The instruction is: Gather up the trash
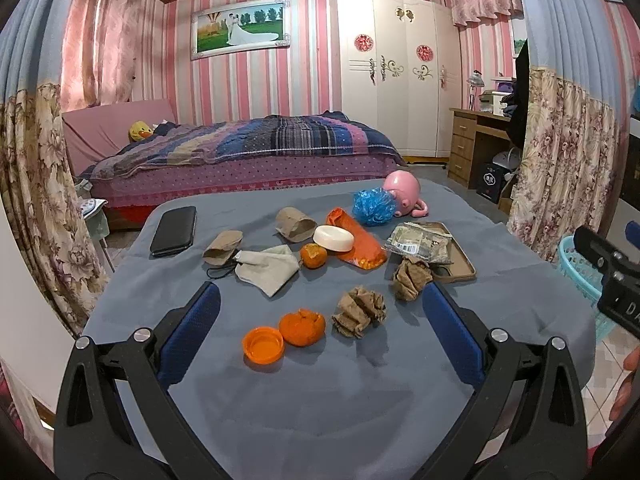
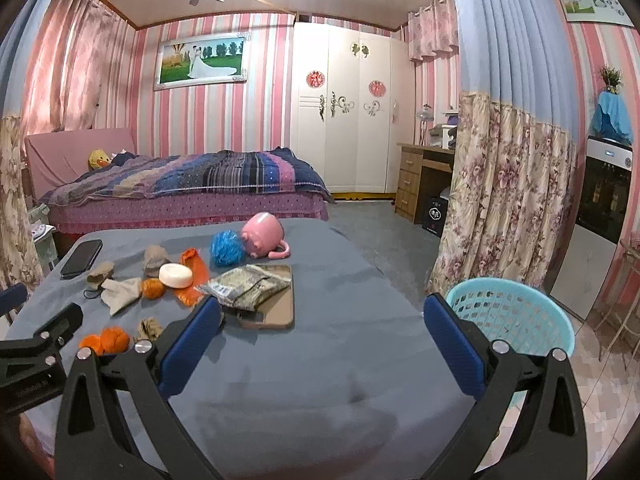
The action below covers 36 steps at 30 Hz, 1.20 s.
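On the blue-grey table cloth lie an orange peel, an orange bottle cap and two crumpled brown paper wads. Farther back are a torn foil wrapper, an orange wrapper, and cardboard tubes. My left gripper hovers open just short of the peel and the near wad, nothing between its fingers. My right gripper is open over the table's right part, empty. A light-blue basket stands beside the table's right edge.
A black phone, a white soap bar, a small orange fruit, a grey cloth pouch, a blue mesh sponge, a tipped pink mug and a brown tray share the table. A bed lies behind.
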### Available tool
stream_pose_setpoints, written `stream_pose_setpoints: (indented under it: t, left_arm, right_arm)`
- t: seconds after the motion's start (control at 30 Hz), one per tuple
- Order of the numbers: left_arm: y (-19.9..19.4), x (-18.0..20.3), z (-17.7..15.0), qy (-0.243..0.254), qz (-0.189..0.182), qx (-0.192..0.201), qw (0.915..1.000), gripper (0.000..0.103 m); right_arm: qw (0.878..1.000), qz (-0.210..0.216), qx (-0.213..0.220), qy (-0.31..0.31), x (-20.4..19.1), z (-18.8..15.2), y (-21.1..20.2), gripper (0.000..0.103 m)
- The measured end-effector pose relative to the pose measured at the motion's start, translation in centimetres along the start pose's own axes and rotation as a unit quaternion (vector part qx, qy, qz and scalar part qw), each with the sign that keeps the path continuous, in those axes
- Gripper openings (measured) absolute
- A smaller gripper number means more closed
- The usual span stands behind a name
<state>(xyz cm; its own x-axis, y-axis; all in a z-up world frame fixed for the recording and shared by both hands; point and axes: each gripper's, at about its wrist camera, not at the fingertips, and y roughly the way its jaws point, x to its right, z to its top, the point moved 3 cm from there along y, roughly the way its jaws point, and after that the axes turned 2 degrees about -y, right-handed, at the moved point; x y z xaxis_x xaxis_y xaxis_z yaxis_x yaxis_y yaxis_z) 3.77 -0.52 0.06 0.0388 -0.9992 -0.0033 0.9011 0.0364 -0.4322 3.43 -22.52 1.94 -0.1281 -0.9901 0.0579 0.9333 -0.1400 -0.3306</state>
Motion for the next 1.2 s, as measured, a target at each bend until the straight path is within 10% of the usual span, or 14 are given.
stream_pose_setpoints:
  t: [0.57,1.2]
  left_arm:
    - [2.6,-3.2,2.0,-0.013,0.021,-0.012,0.9996,0.098]
    - [7.5,-8.2,-5.4,-0.024,0.038,-0.107,0.9933,0.098]
  right_arm:
    - [0.999,0.037,-0.003,-0.006,-2.7,3.5,4.6,0.099]
    - [0.995,0.057,-0.078,-0.024,-4.2,-1.8,10.4,0.099]
